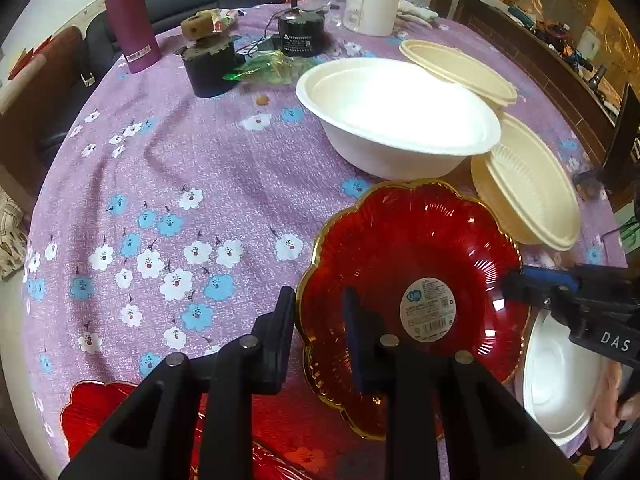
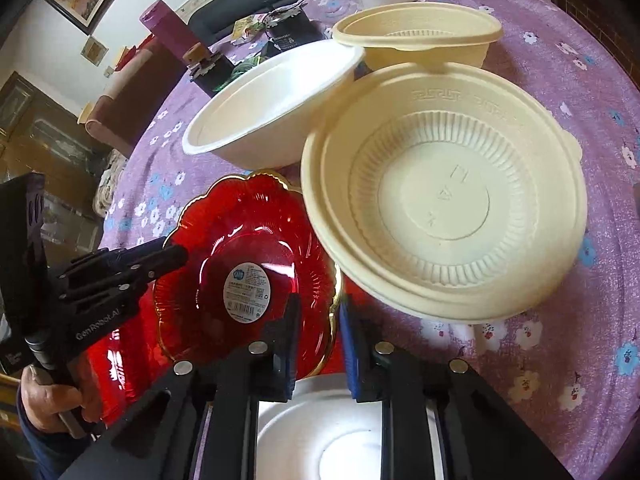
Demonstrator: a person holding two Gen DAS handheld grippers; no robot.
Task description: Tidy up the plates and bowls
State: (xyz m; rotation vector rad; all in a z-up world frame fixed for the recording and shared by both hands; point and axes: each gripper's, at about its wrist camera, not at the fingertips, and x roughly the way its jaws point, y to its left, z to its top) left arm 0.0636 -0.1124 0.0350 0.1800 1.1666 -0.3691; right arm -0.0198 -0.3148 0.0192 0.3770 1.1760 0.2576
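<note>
Both tongs [image 1: 320,328] [image 2: 318,336] clamp the red plate [image 1: 412,256] — "GenRobot.AI", "DAS" legible.

The red plate [image 1: 412,280] looked like clear, glossy plastic with fine ribs, a thin gold-coloured edge and a round paper sticker [image 1: 428,307] at its middle. Just beyond the red plate, the white bowl [image 1: 396,116] had a smooth, matt, pulp-like surface. The cream bowl [image 2: 444,196] beside the red plate was matt plastic with moulded ridges. A woven-looking purple cloth [image 1: 180,168] with printed flowers covered the counter. Far beyond the red plate stood a satin plastic purple bottle [image 1: 128,16]. Both the left gripper [image 1: 320,320] and the right gripper [image 2: 318,340] were matt black plastic with bright metal pins.
</note>
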